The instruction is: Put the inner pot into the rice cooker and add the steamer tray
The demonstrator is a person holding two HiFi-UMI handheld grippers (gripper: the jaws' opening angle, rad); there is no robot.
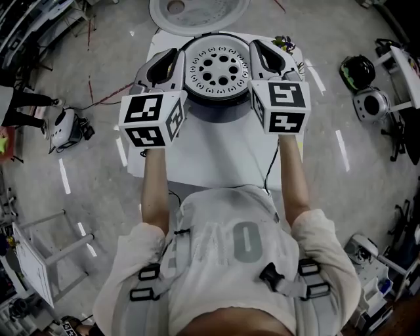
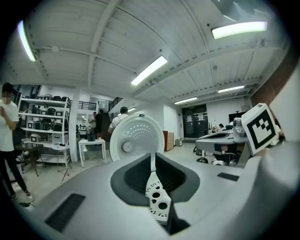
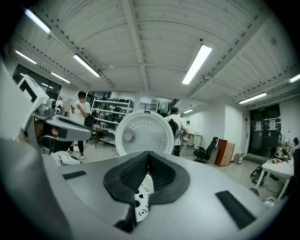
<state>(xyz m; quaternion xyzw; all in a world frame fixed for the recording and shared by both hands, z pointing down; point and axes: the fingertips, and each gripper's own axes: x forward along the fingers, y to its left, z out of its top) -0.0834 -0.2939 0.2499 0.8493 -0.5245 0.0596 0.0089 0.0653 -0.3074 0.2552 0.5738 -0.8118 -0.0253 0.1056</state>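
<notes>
Closest to me, past my forearms, lies the bare near half of the white counter [image 1: 216, 154]. Above it I hold both tools roughly level, side by side. My left gripper [image 1: 177, 64] has its jaws pinched on the left rim of the steamer tray [image 1: 220, 69]. My right gripper [image 1: 257, 60] is clamped the same way on the opposite rim. Each gripper view shows a thin perforated edge squeezed between the dark pads. The tray hangs flat between the two, holed face up, and neither hand is nearer to it than the other. Directly under it I see the dark round rim of the rice cooker [image 1: 216, 100], which stands on the far half of the counter. The tray covers the opening, so I cannot tell whether the inner pot sits inside. Beyond the cooker its lid [image 1: 197, 12] stands open, tipped away from me. I judge the coming move to be straight down. The tray looks roughly centred over the mouth, perhaps a shade toward me, so I should keep it level and lower both hands together
</notes>
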